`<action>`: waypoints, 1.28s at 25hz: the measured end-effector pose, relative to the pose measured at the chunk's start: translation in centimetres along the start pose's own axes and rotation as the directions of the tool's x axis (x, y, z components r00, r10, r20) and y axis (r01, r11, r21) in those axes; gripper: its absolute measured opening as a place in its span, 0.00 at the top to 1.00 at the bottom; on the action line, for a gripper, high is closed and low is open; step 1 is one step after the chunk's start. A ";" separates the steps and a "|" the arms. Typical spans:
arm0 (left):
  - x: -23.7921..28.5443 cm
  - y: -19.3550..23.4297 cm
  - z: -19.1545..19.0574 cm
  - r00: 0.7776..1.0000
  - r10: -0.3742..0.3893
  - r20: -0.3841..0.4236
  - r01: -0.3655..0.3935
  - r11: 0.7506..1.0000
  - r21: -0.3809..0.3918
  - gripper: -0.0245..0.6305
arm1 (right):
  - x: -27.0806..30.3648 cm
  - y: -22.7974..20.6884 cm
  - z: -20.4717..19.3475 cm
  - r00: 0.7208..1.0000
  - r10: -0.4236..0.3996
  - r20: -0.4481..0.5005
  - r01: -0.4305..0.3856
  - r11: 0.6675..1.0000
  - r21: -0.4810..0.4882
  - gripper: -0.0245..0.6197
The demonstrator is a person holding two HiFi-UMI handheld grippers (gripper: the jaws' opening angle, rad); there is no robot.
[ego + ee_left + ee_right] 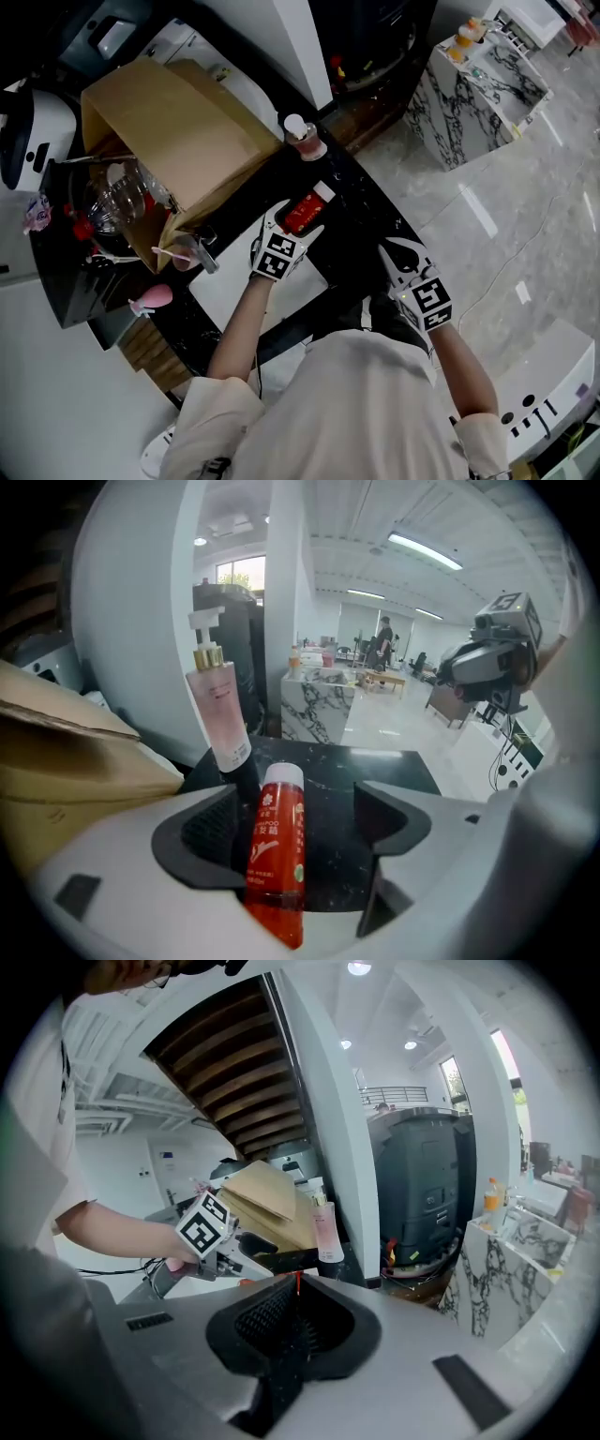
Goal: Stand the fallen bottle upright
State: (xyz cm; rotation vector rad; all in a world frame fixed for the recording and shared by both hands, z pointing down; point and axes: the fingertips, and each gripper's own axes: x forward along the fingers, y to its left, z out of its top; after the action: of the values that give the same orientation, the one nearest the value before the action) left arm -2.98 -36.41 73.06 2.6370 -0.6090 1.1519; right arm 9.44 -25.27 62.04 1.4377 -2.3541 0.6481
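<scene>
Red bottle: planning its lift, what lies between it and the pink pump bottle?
Only bare black tabletop between red bottle and pump bottle, in head view.

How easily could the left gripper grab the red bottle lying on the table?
Probably easily: the left gripper has its jaws apart with the red bottle lying between them. Nothing blocks it, and the pink pump bottle stands beyond.

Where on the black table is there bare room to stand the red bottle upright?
In the left gripper view, bare tabletop lies right of the red bottle, up to the far edge. The left side is crowded: the pink pump bottle stands just behind the red one, beside the cardboard box.
</scene>
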 end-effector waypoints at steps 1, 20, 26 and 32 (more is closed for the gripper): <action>0.6 0.1 -0.3 1.000 -0.007 -0.022 0.007 1.000 0.006 0.38 | 0.1 -0.1 -0.2 1.000 -0.001 0.001 0.001 1.000 0.005 0.91; 10.1 1.0 -4.5 0.950 -0.138 -0.279 0.121 0.990 -0.079 0.38 | -0.9 -1.9 -6.0 0.996 -0.065 -0.058 0.072 0.988 0.134 0.91; 11.5 1.8 -5.2 0.929 -0.128 -0.348 0.109 0.991 -0.074 0.41 | -1.8 -2.0 -7.1 0.994 -0.081 -0.080 0.092 0.985 0.148 0.91; 11.4 2.1 -5.2 0.928 -0.136 -0.347 0.123 0.991 -0.058 0.52 | -1.9 -1.8 -7.6 0.994 -0.079 -0.082 0.090 0.985 0.148 0.91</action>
State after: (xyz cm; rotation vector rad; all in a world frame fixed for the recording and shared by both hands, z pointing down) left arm -0.34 -39.87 85.04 2.3168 -0.3749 1.5044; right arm 12.11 -20.62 68.00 1.5380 -2.2140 0.8584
